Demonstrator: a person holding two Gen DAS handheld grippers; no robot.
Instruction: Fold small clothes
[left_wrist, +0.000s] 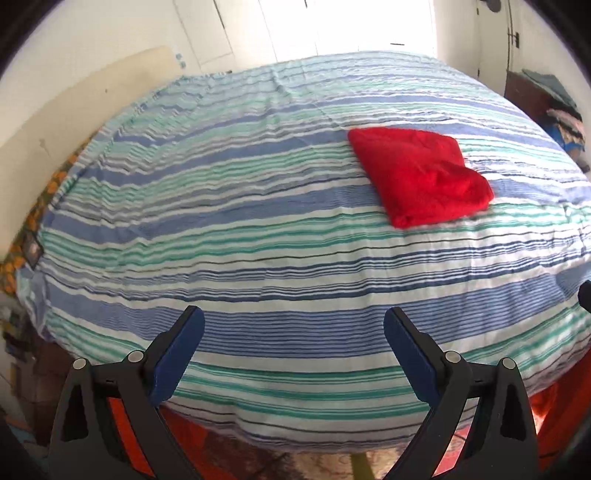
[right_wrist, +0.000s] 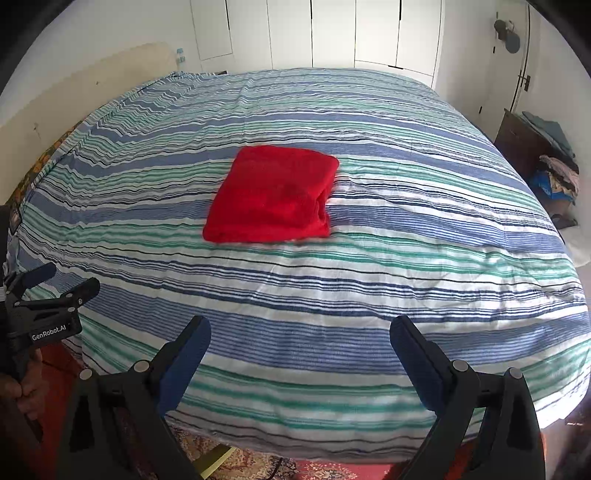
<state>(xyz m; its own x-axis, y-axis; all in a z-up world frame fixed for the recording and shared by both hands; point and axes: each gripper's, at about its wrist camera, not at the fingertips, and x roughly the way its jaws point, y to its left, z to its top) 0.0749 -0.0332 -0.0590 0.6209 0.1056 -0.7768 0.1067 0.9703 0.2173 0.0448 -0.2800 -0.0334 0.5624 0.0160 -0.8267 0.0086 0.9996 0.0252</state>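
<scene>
A red cloth (left_wrist: 419, 175) lies folded into a thick square on the striped bed cover (left_wrist: 258, 229). It also shows in the right wrist view (right_wrist: 271, 194), near the middle of the bed (right_wrist: 369, 258). My left gripper (left_wrist: 293, 334) is open and empty, over the near edge of the bed, well short of the cloth. My right gripper (right_wrist: 301, 345) is open and empty, also at the near edge. The left gripper also shows from the side in the right wrist view (right_wrist: 55, 284), at the far left, open.
A beige headboard (left_wrist: 74, 122) runs along the left. White wardrobe doors (right_wrist: 332, 33) stand behind the bed. A dark cabinet with piled clothes (right_wrist: 546, 166) is at the right. A patterned rug (right_wrist: 240, 465) lies on the floor below the bed edge.
</scene>
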